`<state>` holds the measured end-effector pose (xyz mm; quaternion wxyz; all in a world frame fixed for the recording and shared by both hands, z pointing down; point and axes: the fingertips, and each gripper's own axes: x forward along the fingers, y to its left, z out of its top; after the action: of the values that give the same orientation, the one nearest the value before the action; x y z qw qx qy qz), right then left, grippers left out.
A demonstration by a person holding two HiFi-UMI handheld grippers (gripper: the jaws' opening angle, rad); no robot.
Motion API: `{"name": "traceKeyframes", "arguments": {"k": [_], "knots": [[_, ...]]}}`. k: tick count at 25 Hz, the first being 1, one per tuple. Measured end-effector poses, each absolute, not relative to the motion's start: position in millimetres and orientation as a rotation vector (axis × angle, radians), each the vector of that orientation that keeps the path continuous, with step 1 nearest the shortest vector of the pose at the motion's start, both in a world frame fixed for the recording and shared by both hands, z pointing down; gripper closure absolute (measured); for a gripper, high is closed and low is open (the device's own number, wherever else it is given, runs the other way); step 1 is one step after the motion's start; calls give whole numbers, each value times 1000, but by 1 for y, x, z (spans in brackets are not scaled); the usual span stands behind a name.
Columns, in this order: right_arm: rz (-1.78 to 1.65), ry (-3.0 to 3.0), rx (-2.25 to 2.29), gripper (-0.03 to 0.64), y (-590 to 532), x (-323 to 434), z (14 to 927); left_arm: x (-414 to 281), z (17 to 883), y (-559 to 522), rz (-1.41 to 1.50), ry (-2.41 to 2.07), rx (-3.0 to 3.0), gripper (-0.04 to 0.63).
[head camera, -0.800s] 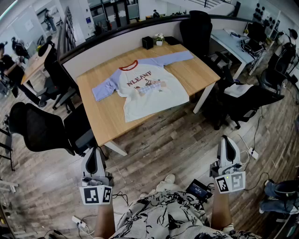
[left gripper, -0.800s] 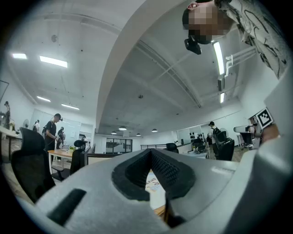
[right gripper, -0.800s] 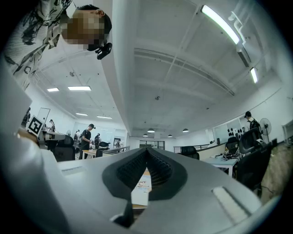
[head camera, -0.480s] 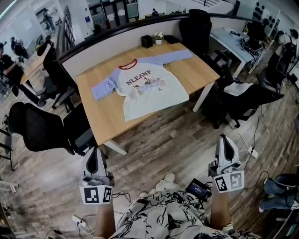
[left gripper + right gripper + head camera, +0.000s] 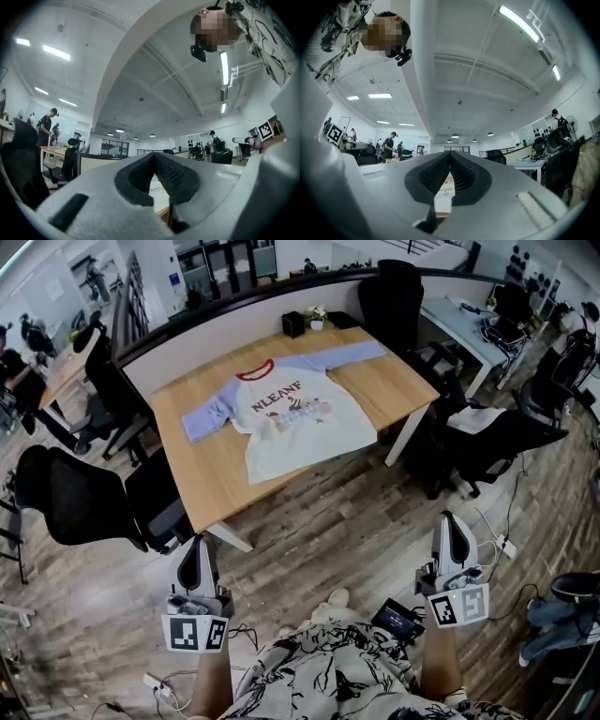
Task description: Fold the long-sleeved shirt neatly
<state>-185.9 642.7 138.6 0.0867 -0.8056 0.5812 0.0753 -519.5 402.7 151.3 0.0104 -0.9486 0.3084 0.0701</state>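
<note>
A long-sleeved shirt (image 5: pixel 295 423), white with pale blue sleeves, a red collar and a printed chest, lies flat and spread out on the wooden table (image 5: pixel 398 381) in the head view. Both sleeves stretch outwards. My left gripper (image 5: pixel 192 559) and right gripper (image 5: pixel 453 532) hover over the floor well short of the table, both shut with nothing between their jaws. In the left gripper view the gripper (image 5: pixel 154 159) points slightly upward, and a strip of the shirt (image 5: pixel 153 183) shows between the pads. The right gripper view shows the right gripper (image 5: pixel 450 158) likewise, with the shirt (image 5: pixel 444 193) below its tips.
Black office chairs stand left of the table (image 5: pixel 80 498) and to its right (image 5: pixel 492 437). A small black box (image 5: pixel 295 324) and a plant pot (image 5: pixel 320 319) sit at the table's far edge. Cables and a power strip (image 5: pixel 502 545) lie on the wood floor. People stand at desks in the background.
Both grippers stay at almost the same spots in the picture. The table and shirt have shifted very slightly, as the head camera moved a little.
</note>
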Motion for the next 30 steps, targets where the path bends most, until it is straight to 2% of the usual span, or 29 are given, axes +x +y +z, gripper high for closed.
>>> {"name": "traceKeyframes", "arguments": {"k": [3, 4, 6, 9, 11, 12, 15, 30], "knots": [[214, 1731, -2421, 618, 640, -184, 141, -520, 152, 401, 173, 993, -2895, 592], [211, 1728, -2420, 599, 639, -183, 141, -520, 151, 399, 175, 1005, -2882, 552], [198, 1722, -2416, 492, 638, -181, 141, -521, 150, 397, 190, 1025, -2877, 418], [180, 1722, -2400, 348, 637, -179, 141, -526, 148, 391, 228, 1079, -2878, 302], [173, 1731, -2390, 285, 636, -179, 142, -528, 148, 387, 253, 1113, -2886, 203], [170, 1736, -2391, 268, 634, -178, 144, -527, 150, 385, 247, 1119, -2890, 180], [161, 1749, -2393, 247, 631, -175, 147, -523, 158, 383, 184, 1117, -2892, 164], [104, 1830, -2339, 250, 601, -86, 164, -454, 175, 372, 33, 1219, -2818, 166]]}}
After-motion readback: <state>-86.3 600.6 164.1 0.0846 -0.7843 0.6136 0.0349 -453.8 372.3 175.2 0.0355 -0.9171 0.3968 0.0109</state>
